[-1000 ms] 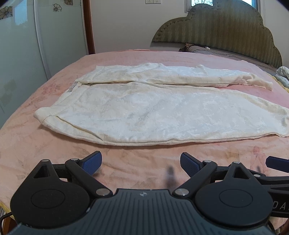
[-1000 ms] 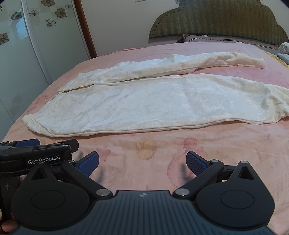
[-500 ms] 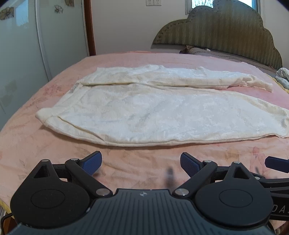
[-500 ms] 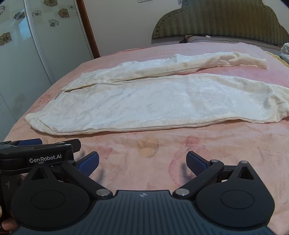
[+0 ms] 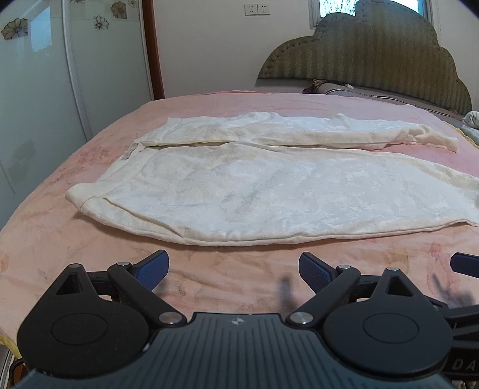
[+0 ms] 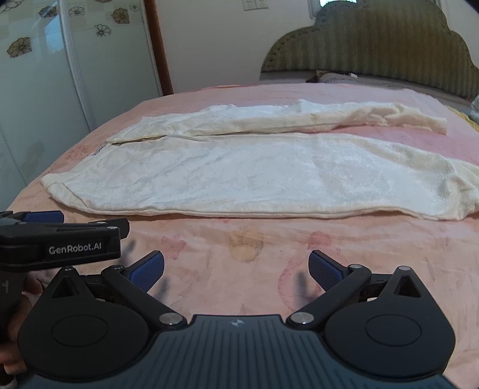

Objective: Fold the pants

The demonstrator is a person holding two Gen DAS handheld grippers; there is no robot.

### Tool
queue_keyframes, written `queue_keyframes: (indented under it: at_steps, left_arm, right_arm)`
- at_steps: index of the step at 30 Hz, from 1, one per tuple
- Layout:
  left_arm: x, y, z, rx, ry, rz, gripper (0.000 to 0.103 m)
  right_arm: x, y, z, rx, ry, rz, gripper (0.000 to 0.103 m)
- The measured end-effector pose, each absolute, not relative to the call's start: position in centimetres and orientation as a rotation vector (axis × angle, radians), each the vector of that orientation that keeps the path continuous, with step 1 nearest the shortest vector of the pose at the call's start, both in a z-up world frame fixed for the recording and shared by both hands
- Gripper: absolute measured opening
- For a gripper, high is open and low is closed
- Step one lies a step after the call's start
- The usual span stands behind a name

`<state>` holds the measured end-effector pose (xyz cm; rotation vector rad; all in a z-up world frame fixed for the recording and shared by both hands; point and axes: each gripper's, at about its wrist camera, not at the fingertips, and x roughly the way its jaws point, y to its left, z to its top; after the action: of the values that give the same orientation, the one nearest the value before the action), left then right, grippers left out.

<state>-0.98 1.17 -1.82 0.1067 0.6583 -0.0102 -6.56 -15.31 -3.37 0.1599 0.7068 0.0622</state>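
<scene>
Lettering "GenRobot.AI" marks the left claw (image 6: pixel 33 221); both it and the right claw (image 6: pixel 236 269) gape before the pants (image 6: pixel 254 176).

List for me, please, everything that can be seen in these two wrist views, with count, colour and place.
pants: one pair, cream white, spread flat across the bed, legs running to the right, the far leg narrower
bedspread: one, pink with faint flower print, under the pants
headboard: one, olive green, scalloped, at the far end of the bed
pillow: one, dark patterned, below the headboard
wardrobe doors: pale frosted panels with flower decals, on the left
wall sockets: two, white, on the far wall
bundled cloth: pale, at the right edge, too cut off to identify
left gripper: one, black with blue pads, open, above bare bedspread
right gripper: one, black with blue pads, open, beside the left one
</scene>
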Motion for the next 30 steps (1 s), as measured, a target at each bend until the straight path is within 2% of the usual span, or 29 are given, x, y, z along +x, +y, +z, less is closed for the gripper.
queue_keyframes:
  at_steps: [30]
  left_arm:
    - [0.7,2.6,-2.5,0.101,0.696,0.024,0.096]
  right_arm:
    - [-5.9,-14.3,-1.4,0.061,0.636,0.200,0.103]
